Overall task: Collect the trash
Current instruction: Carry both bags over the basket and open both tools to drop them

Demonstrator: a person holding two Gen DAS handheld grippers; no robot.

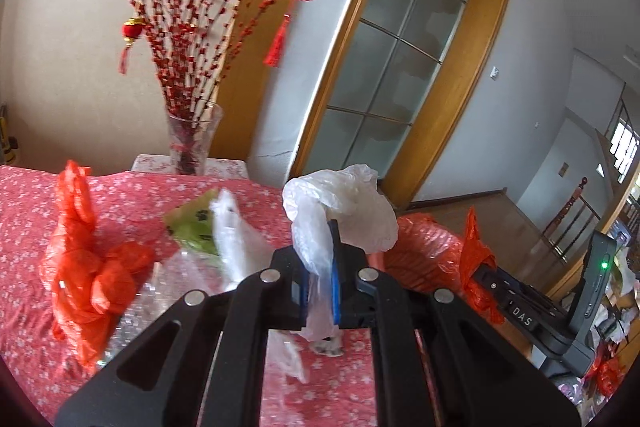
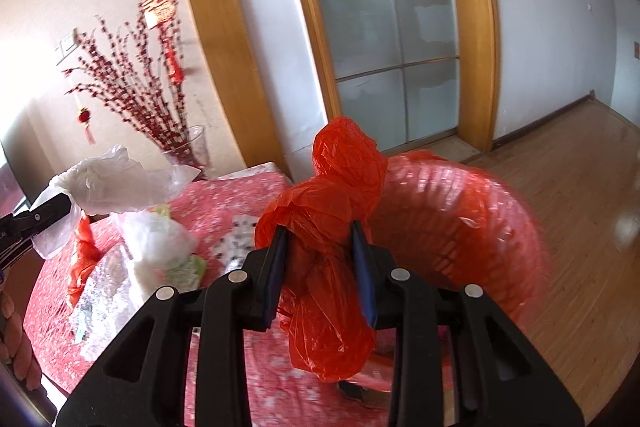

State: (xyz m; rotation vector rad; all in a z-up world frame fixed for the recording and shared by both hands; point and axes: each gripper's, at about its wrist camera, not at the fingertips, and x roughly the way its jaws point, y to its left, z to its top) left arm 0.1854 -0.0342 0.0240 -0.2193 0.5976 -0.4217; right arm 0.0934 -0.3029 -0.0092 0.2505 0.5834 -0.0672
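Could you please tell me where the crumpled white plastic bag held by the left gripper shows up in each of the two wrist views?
Left wrist view: the white plastic bag sits at centre, pinched in the left gripper.
Right wrist view: the same bag is at the far left, above the table.
Shared landmark: the glass vase of red blossom branches behind it.

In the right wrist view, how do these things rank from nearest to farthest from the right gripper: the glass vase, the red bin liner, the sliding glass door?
1. The red bin liner: just behind the right gripper, a little to its right; the gripper holds a red plastic bag.
2. The glass vase: back left, at the table's far edge.
3. The sliding glass door: behind everything, in the wall.
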